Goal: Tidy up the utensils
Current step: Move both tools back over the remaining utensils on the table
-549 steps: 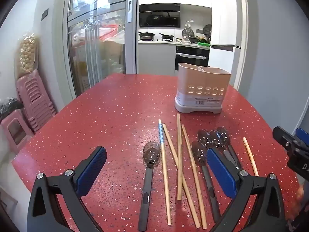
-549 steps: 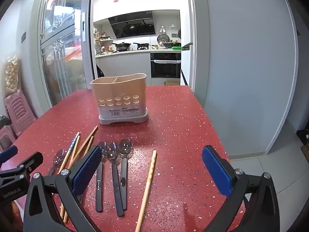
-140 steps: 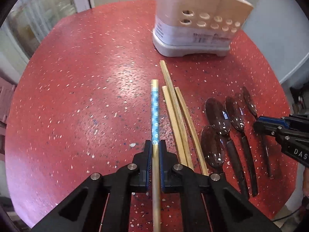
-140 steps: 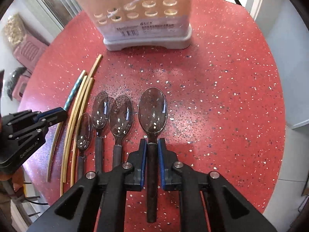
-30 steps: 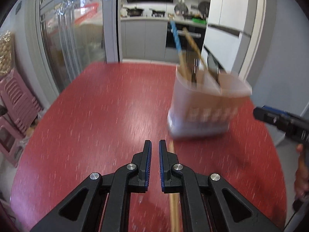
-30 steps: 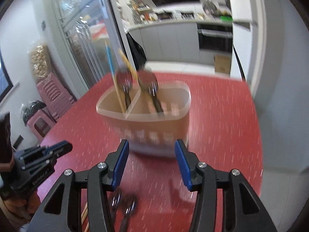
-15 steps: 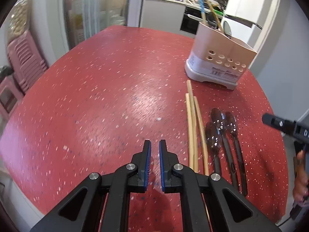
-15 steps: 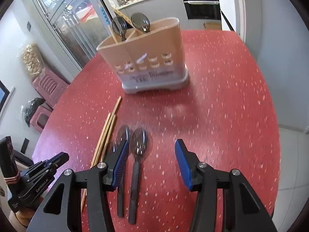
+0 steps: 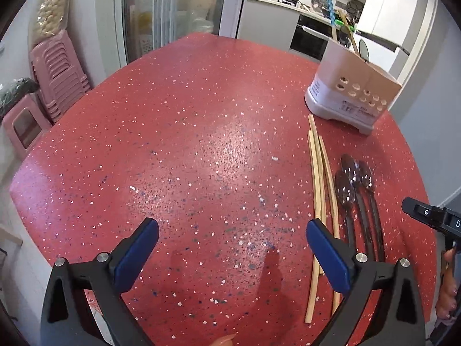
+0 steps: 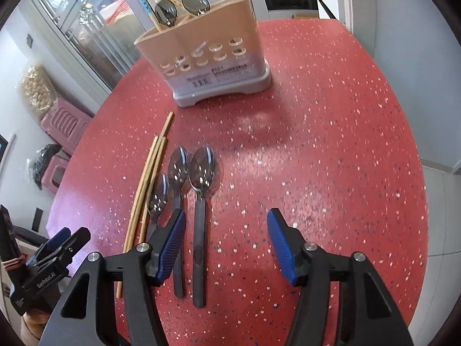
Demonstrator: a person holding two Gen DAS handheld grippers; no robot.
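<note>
Both grippers, left gripper (image 9: 232, 252) and right gripper (image 10: 224, 246), now empty with fingers opening; earlier chopstick and spoon stand in upper-frame holder (image 10: 207, 54); three spoons (image 10: 201, 173) remain lower left.

Right gripper (image 10: 226, 245), blue-padded jaws opening and empty, above a speckled red table (image 10: 331, 144). Three black-handled metal spoons (image 10: 200, 201) lie beside three wooden chopsticks (image 10: 149, 178). Beige plastic utensil holder (image 10: 213, 57) contains two spoons and chopsticks. Left gripper (image 10: 62, 238) at lower left.
</note>
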